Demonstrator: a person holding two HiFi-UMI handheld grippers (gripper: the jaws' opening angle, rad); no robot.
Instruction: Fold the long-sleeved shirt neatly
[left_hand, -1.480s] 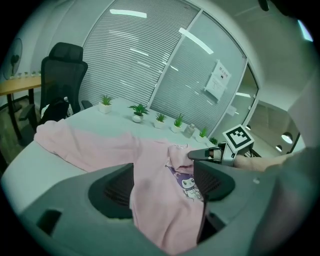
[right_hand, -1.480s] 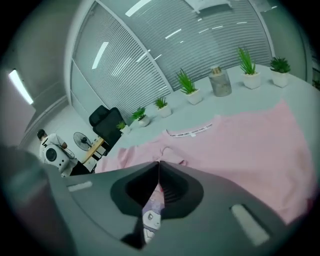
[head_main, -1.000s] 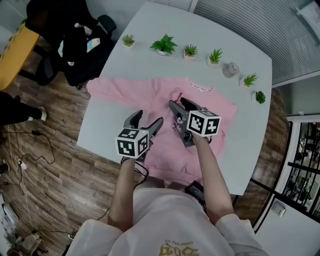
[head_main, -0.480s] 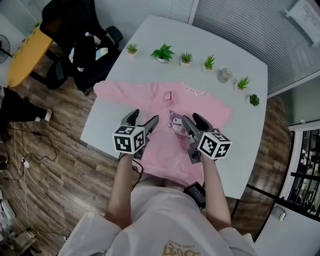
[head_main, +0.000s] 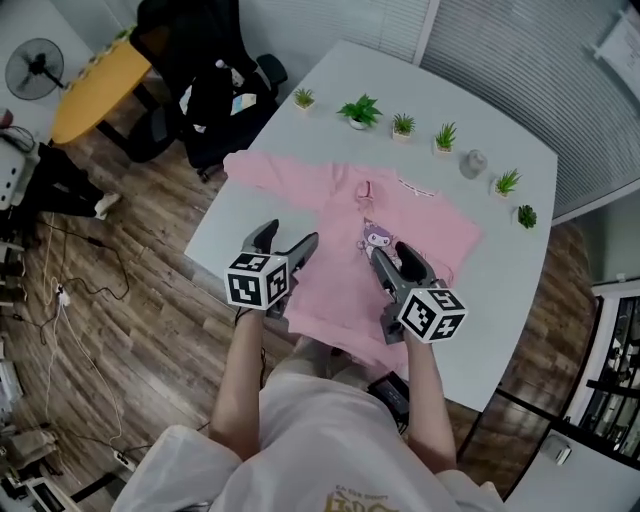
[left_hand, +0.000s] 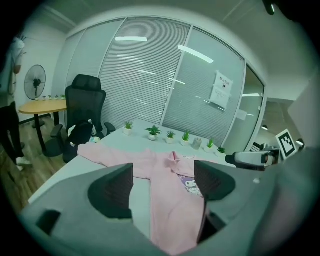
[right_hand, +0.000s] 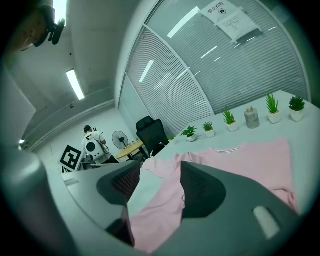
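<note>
A pink long-sleeved shirt lies flat on the white table, front up, with a small cartoon print on the chest. One sleeve stretches out to the left. The other seems folded in, its cuff near the collar. My left gripper hangs open over the shirt's left edge with nothing between its fingers. My right gripper is open and empty above the lower chest. Pink cloth shows between the jaws in the left gripper view and, as the shirt, in the right gripper view.
A row of small potted plants and a grey jar line the table's far edge. A black office chair, a yellow round table and a fan stand on the wood floor to the left. Cables trail there.
Both grippers have risen and drawn back toward the person. The right one left the cartoon print and now hangs nearer the hem. The shirt has not moved.
</note>
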